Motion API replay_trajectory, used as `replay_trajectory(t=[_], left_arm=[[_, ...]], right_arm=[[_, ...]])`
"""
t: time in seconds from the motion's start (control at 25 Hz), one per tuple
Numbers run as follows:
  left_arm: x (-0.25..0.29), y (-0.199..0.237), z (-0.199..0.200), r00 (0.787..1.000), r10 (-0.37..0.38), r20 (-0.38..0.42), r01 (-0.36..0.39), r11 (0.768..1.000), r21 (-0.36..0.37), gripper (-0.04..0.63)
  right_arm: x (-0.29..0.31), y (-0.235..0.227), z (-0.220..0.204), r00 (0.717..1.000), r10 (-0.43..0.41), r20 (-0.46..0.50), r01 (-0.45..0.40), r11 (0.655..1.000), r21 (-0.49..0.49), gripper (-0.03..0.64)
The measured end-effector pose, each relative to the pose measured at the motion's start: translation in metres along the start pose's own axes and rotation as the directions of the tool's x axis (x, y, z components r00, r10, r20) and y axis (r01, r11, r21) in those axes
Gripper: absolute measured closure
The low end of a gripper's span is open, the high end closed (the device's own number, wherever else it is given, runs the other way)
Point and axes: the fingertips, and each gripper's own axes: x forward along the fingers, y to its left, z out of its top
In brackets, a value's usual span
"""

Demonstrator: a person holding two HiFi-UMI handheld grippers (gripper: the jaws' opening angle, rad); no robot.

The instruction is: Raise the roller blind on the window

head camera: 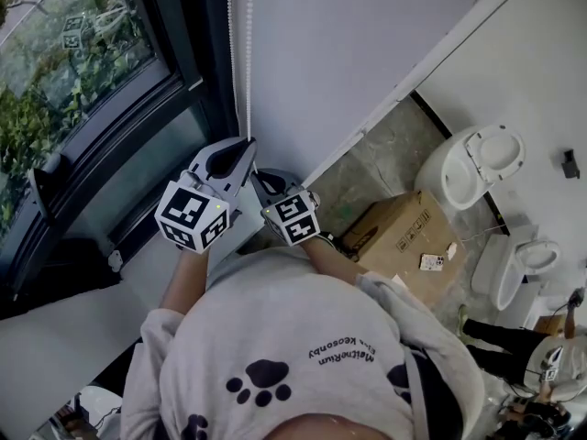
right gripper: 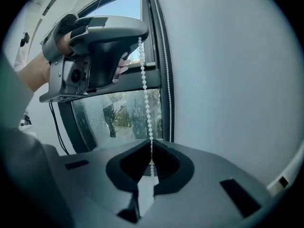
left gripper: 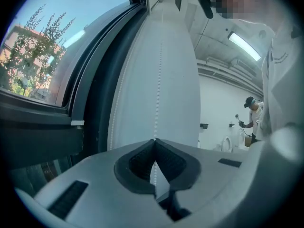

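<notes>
left claw [left gripper: 154,142] clamped on bead chain [left gripper: 158,70] | right claw [right gripper: 151,146] clamped on same chain, below left claw

Two grey plastic grippers, the left gripper [left gripper: 155,144] and right gripper [right gripper: 151,146]; two white ceramic toilets [head camera: 481,163]; one brown cardboard box [head camera: 404,235]; one white beaded cord [head camera: 249,53]

At ten o'clock, a dark-framed window [head camera: 73,71] shows sunlit green trees. A white wall [head camera: 348,44] fills twelve. Toward three, the grey marbled floor [head camera: 390,159] holds a cardboard box [head camera: 404,236], a white toilet [head camera: 481,163] and another [head camera: 518,269].
</notes>
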Motion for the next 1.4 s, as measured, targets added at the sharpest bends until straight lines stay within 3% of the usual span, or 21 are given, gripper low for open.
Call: replay_trajectory(t=[0.36, 0.52, 0.6, 0.92, 1.2, 1.4], left_arm=[[0.003, 0.007, -0.028, 0.999, 0.012, -0.042, -0.014, 0.999, -0.033, 0.588], [0.003, 0.006, -0.028, 0.999, 0.009, -0.04, -0.01, 0.999, -0.033, 0.588], [0.002, 0.007, -0.028, 0.999, 0.009, -0.036, -0.01, 0.999, -0.036, 0.588], [0.002, 0.009, -0.027, 1.0, 0.014, -0.028, -0.015, 0.999, -0.039, 0.588], [0.003, 0.008, -0.027, 1.0, 0.013, -0.02, -0.014, 0.999, -0.034, 0.588], [0.004, 0.005, -0.027, 1.0, 0.01, -0.017, -0.011, 0.999, -0.033, 0.588]], right_arm=[[0.007, -0.003, -0.027, 0.998, -0.004, -0.07, 0.003, 1.0, -0.003, 0.601], [0.001, 0.0, -0.019, 0.998, 0.002, -0.069, -0.002, 1.0, -0.006, 0.586], [-0.008, 0.003, -0.003, 0.999, 0.016, -0.037, -0.016, 1.0, 0.018, 0.508], [-0.066, 0.002, 0.075, 0.989, -0.023, 0.145, 0.017, 0.999, 0.038, 0.506], [-0.103, 0.009, 0.156, 0.941, -0.043, 0.335, 0.051, 0.999, -0.014, 0.506], [-0.117, 0.016, 0.202, 0.91, -0.03, 0.414, 0.063, 0.996, -0.066, 0.508]])
